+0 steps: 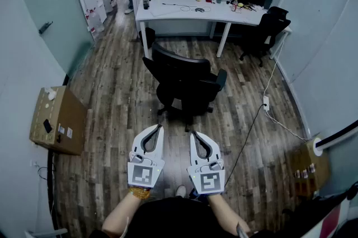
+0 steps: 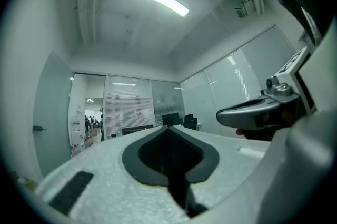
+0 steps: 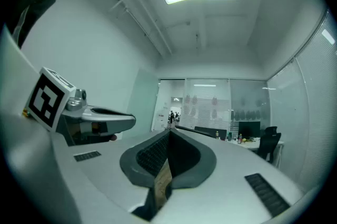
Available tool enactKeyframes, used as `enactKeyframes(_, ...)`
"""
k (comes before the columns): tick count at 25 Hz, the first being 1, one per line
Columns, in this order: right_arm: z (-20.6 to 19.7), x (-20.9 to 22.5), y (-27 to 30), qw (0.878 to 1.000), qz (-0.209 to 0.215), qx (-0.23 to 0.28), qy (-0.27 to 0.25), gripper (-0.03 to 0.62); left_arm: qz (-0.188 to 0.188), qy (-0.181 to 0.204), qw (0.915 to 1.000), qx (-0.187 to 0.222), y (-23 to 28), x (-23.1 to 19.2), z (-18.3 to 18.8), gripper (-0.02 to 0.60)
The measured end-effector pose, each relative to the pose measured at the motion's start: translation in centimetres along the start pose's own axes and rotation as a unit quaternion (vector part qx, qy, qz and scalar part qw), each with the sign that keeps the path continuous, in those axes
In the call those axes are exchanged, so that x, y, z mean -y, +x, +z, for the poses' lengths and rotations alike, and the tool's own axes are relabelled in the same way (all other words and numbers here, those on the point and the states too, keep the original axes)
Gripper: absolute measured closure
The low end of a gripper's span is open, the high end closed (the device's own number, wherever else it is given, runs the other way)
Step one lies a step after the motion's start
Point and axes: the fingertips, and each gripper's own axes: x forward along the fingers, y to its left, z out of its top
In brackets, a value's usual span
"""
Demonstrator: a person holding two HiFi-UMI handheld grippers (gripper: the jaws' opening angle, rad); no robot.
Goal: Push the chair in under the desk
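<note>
Chair (image 1: 187, 83): out on floor (image 1: 112, 119), well apart from far desk (image 1: 173, 12), not yet pushed in | left claw (image 1: 158, 127): shut, empty | right claw (image 1: 193, 134): shut, empty | both near, side by side behind chair, likely ready to push.

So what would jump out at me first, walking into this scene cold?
A black office chair stands alone mid-floor, well clear of the white desk at the far wall. At the bottom of the head view, the left gripper and right gripper point toward it side by side, both shut and empty. A cardboard box sits by the left wall.
</note>
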Motion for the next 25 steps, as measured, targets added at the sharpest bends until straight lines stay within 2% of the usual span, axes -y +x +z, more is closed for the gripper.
enactKeyframes(3, -0.6, 1.8, -0.2, 1.000, -0.001, 0.000, 0.010, 0.594, 0.002, 0.004, 1.0000, -0.003, 0.8, 1.5, -0.1, 0.581)
enactKeyframes(6, -1.2, 2.6, 0.1, 1.000, 0.015, 0.004, 0.002, 0.591, 0.007, 0.008, 0.9999, -0.007, 1.4, 2.0, -0.5, 0.581)
enactKeyframes(11, -2.4, 3.1, 1.4, 0.999, 0.043, -0.012, -0.009, 0.536, 0.004, 0.020, 0.9996, -0.017, 2.3, 1.2, -1.4, 0.580)
enactKeyframes(13, -3.0, 3.4, 2.5, 0.999, 0.048, -0.017, -0.011, 0.522, 0.000, 0.021, 0.9996, -0.021, 3.0, 0.5, -2.1, 0.556)
enactKeyframes(25, -6.4, 7.7, 10.6, 0.996, 0.049, -0.067, -0.040, 0.508, -0.021, 0.022, 0.9992, -0.027, 11.7, -5.4, -6.3, 0.535)
